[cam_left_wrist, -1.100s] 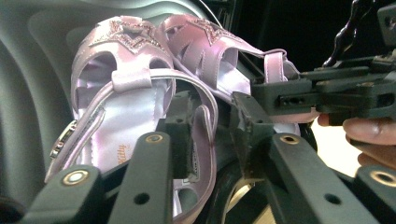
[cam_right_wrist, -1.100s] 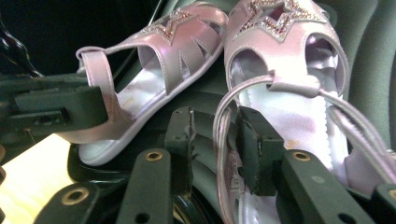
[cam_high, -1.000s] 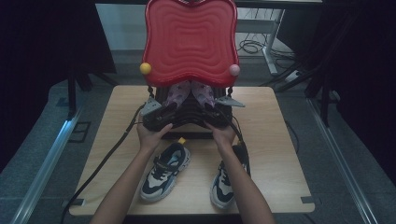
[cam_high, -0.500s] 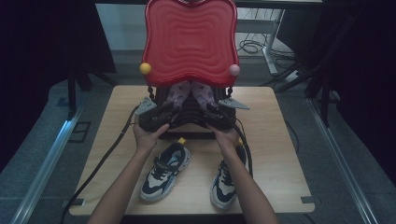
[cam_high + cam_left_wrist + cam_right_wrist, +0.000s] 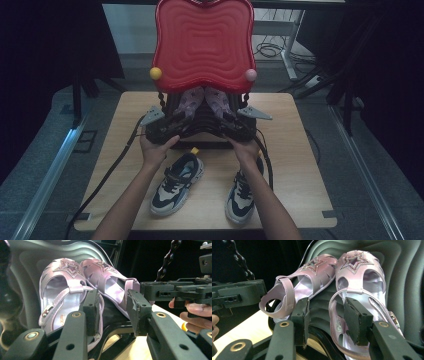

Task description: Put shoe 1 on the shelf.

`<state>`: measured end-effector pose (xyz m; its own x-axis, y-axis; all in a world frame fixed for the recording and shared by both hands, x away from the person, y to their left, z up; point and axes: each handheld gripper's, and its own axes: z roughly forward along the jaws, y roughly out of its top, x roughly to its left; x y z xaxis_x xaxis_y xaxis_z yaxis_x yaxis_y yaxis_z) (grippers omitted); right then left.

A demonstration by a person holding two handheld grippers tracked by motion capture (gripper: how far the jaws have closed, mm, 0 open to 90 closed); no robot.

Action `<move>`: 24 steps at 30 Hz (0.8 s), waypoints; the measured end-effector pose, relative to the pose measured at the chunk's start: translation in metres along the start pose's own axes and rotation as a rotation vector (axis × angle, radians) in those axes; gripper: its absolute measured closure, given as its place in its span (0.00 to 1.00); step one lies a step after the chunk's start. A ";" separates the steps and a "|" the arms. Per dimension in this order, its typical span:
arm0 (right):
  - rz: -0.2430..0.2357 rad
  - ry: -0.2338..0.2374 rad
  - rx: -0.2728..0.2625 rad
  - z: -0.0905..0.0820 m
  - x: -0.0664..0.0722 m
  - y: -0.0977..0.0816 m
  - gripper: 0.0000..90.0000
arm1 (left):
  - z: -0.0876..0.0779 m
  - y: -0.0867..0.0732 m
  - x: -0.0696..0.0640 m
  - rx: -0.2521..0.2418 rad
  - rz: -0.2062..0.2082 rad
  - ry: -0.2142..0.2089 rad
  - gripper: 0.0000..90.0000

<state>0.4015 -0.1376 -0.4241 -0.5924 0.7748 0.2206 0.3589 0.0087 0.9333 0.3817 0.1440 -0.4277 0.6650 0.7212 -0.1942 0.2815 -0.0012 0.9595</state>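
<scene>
A: What are the grippers doing?
B: Both have just been opening; the left gripper (image 5: pixel 112 311) and right gripper (image 5: pixel 332 317) are standing spread, holding nothing

A: And the purple sandals (image 5: pixel 204 100)?
B: They're leaning on the black stand (image 5: pixel 200 125), so they're placed

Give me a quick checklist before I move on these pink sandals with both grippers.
1. Left gripper open: ok, pads apart and pressing on nothing.
2. Right gripper open: ok. Its jaws have just been opening, and one sandal's heel rim sits between them unpinched.
3. Sandals lying side by side on the black stand: ok.
4. Grippers apart from each other: ok, one at each side of the stand in the high view.
5. Sneakers out of the way: ok, they lie on the table nearer the person.
6. Stand steady on the table: cannot tell.
</scene>
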 end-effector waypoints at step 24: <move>-0.046 0.038 -0.031 -0.033 0.004 -0.002 0.63 | -0.031 -0.014 0.003 0.033 -0.019 0.013 0.70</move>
<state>0.3743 -0.1553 -0.4161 -0.6349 0.7495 0.1875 0.3088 0.0237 0.9508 0.3583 0.1671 -0.4357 0.6506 0.7299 -0.2096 0.3168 -0.0100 0.9484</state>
